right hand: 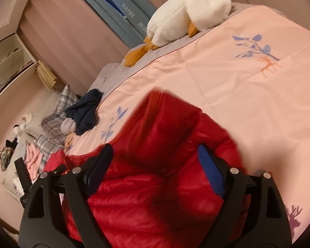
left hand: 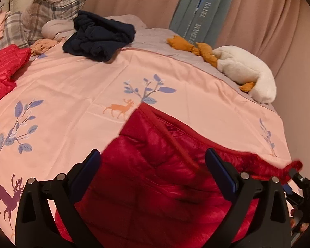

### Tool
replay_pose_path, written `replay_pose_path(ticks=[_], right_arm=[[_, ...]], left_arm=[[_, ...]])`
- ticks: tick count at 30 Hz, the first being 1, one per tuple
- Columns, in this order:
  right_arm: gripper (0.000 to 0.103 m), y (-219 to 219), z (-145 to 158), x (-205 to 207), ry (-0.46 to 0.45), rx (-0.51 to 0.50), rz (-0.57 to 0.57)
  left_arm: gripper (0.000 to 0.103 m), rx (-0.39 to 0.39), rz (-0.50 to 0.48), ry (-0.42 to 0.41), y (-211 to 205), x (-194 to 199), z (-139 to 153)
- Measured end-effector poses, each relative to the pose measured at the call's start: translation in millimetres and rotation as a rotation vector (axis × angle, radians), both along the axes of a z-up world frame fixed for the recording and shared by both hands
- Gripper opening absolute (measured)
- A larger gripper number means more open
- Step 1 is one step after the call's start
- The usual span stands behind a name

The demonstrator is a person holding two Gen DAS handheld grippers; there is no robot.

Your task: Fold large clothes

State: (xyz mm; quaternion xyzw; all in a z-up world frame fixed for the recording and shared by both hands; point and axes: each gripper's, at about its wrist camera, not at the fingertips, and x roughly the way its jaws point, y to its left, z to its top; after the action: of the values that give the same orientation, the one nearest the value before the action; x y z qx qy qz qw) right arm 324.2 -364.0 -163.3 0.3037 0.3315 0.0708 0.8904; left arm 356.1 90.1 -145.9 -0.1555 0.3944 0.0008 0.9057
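The red puffer jacket (left hand: 155, 175) lies on the pink bedspread (left hand: 72, 86) at the near side of the bed, its collar end reaching toward the orange deer print. Both claws stand wide apart over it: the left claw (left hand: 153, 169) has its blue pads clear of the quilted fabric, and the right claw (right hand: 155, 165) likewise straddles the jacket without pinching it, though blur makes the right pad's contact hard to judge.

Beyond the jacket the bedspread runs flat and bare for a good stretch. The far edge is lined by a white plush duck (left hand: 243, 76) with orange feet, near the curtain. A heap of dark navy clothing (left hand: 99, 35) sits toward the head of the bed, beside plaid pillows (left hand: 41, 14).

The left view alone shows another red garment (left hand: 4, 70) at the left edge of the bed. Only the right view shows shelving (right hand: 8, 62) by the wall beyond the pillows.
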Motion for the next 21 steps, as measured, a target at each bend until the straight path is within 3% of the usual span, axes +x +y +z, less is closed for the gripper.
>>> replay_pose_path(ticks=[4,7,12,15,18,21], right_arm=[[0.087,-7.2,0.0,4.2,0.038,-0.079,-0.055],[0.087,-0.7,4.5,-0.9,0.01,-0.158,-0.025],[0.074,36.1,6.1,2.4,-0.006,-0.339,0.088],[0.066,51.0,-1.0,16.3,0.018,-0.372,0.137],[0.064,53.9,-11.7,29.2,0.055,-0.374,0.139],[0.064,49.5,-26.1,39.8,0.106,-0.339,0.133]], left_arm=[[0.101,0.037,0.059,0.022,14.1,7.0,-4.1],[0.101,0.038,0.062,0.016,21.0,3.0,-0.9],[0.101,0.098,-0.066,-0.028,-2.2,-5.0,9.7],[0.101,0.109,-0.139,-0.031,-20.0,0.0,8.2],[0.101,0.101,-0.189,0.025,-29.7,15.9,-7.7],[0.101,0.094,-0.177,0.14,-26.7,32.1,-36.1]])
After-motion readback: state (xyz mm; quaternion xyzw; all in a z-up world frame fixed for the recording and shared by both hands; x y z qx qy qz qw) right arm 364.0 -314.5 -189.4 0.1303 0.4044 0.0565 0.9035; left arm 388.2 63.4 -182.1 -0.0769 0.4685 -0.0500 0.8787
